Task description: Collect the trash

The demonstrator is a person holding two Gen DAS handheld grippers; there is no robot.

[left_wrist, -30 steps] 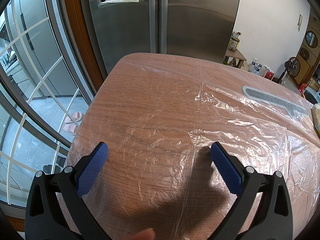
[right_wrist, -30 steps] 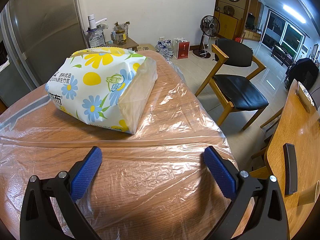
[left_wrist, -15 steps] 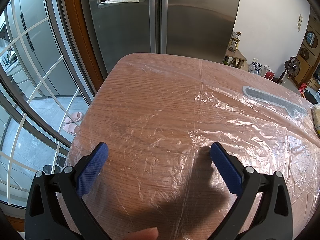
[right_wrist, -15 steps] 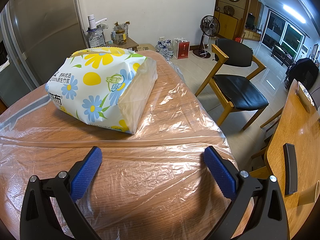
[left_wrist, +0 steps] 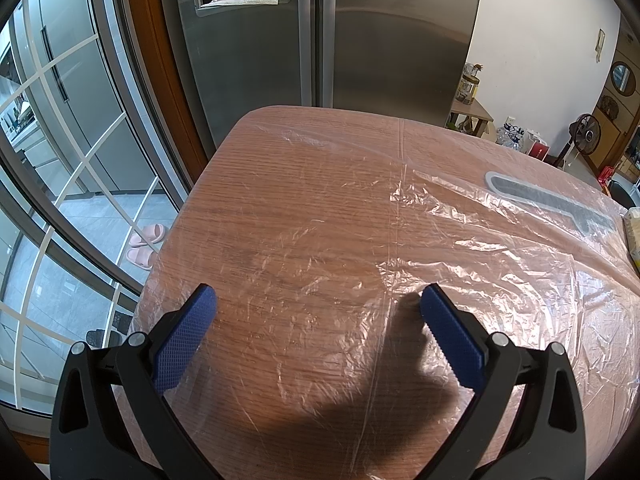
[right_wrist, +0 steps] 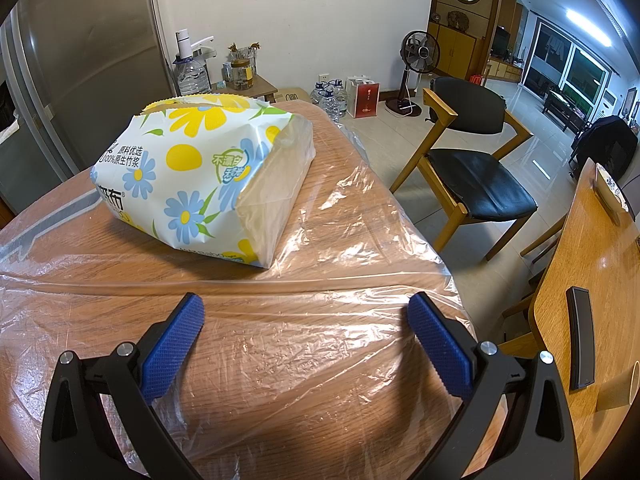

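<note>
A thin clear plastic sheet [left_wrist: 480, 272] lies crinkled over the wooden table [left_wrist: 280, 200]; it also shows in the right wrist view [right_wrist: 340, 232]. A flowered tissue pack [right_wrist: 192, 176] rests on the sheet. My left gripper [left_wrist: 318, 304] is open and empty, hovering low over the sheet. My right gripper [right_wrist: 306, 312] is open and empty, just in front of the tissue pack.
A steel fridge [left_wrist: 320, 40] stands beyond the table's far edge. A grey strip [left_wrist: 548, 200] lies under the plastic. A black-seated wooden chair [right_wrist: 472, 168] stands to the right, and a second table [right_wrist: 592, 280] holding a black remote [right_wrist: 580, 336].
A fingertip at the bottom edge of the left wrist view is gone from view. Both grippers stay still.
</note>
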